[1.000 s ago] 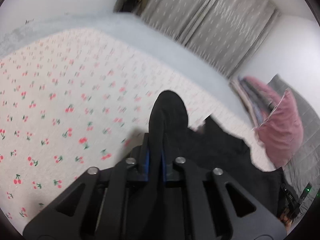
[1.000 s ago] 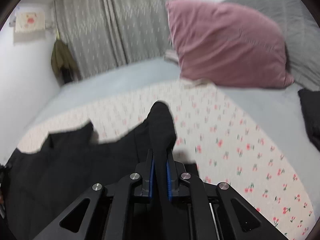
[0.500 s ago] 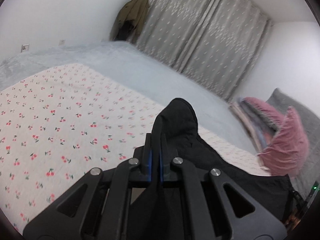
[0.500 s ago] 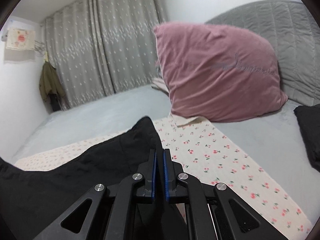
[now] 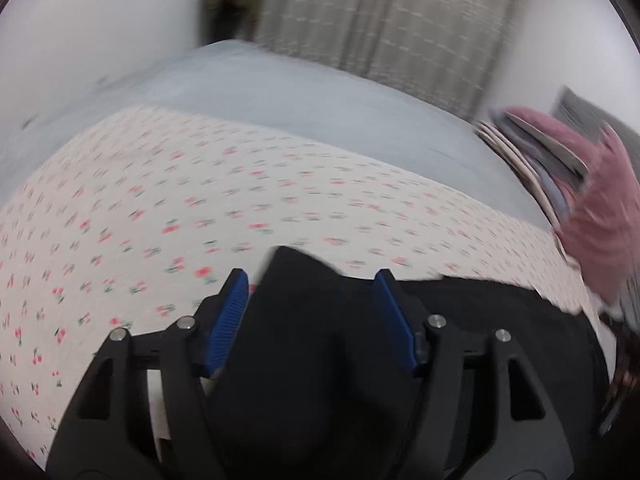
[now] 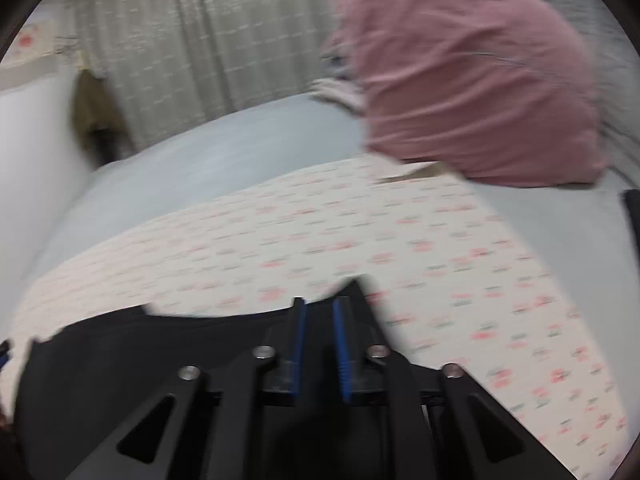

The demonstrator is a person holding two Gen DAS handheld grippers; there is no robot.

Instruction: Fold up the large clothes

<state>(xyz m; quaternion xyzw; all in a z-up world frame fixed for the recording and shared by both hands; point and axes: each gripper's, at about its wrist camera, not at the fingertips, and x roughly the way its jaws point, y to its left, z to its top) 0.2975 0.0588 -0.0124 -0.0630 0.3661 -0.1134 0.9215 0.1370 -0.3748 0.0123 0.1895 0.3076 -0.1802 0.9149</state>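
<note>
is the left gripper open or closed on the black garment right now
Open. The left gripper's blue fingers stand wide apart, with the black garment loose between them.

A garment lies on a patterned sheet, which is spread over a bed. In the left wrist view the garment sits between the spread fingers of the left gripper and stretches off to the right. A pillow stands at the right, on the bed. Behind the bed hang curtains, with a coat to their left. In the right wrist view the garment reaches left from the right gripper, and the pillow lies beyond the sheet.
</note>
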